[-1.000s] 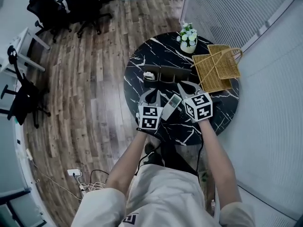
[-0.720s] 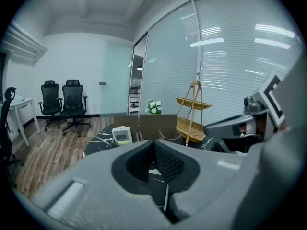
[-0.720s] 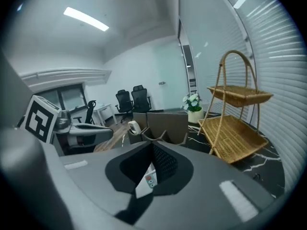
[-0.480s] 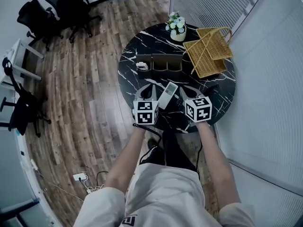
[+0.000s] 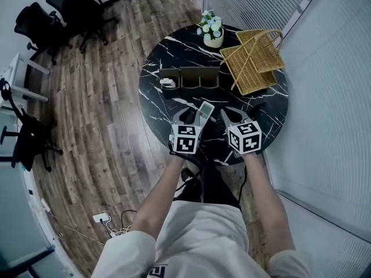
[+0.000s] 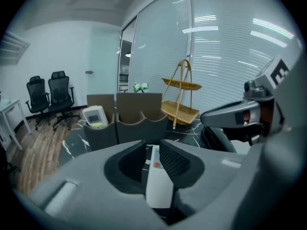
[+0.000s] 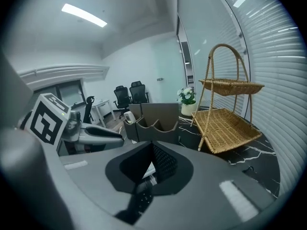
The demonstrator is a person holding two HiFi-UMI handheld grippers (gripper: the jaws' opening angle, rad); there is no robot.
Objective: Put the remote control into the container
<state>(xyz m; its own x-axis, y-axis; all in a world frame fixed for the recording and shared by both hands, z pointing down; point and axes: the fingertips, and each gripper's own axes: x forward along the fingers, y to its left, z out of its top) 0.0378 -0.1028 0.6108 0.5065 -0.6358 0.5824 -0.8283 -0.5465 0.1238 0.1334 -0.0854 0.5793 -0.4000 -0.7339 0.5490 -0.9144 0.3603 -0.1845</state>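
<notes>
A white remote control (image 6: pixel 158 176) with an orange button lies lengthwise between the jaws of my left gripper (image 6: pixel 152 152). The jaws are opening: the remote rests against the right pad and a gap shows on its left. In the head view the remote (image 5: pixel 204 110) points from the left gripper (image 5: pixel 188 116) toward the dark, compartmented container (image 5: pixel 194 79). The container (image 6: pixel 129 123) stands a short way ahead on the black marble table (image 5: pixel 156 62). My right gripper (image 5: pixel 227 116) hovers beside the left one, shut. A dark buttoned object (image 7: pixel 140 200) shows low between its jaws; whether it is gripped is unclear.
A white device (image 5: pixel 167 83) fills the container's left compartment. A two-tier wicker basket (image 5: pixel 253 59) stands at the table's back right, a flower pot (image 5: pixel 211 30) at the back. Office chairs (image 5: pixel 55 7) and wooden floor lie to the left, and a blinds-covered glass wall is on the right.
Both grippers and the white remote have come nearer the container. The remote now lies more in line with the left gripper.
</notes>
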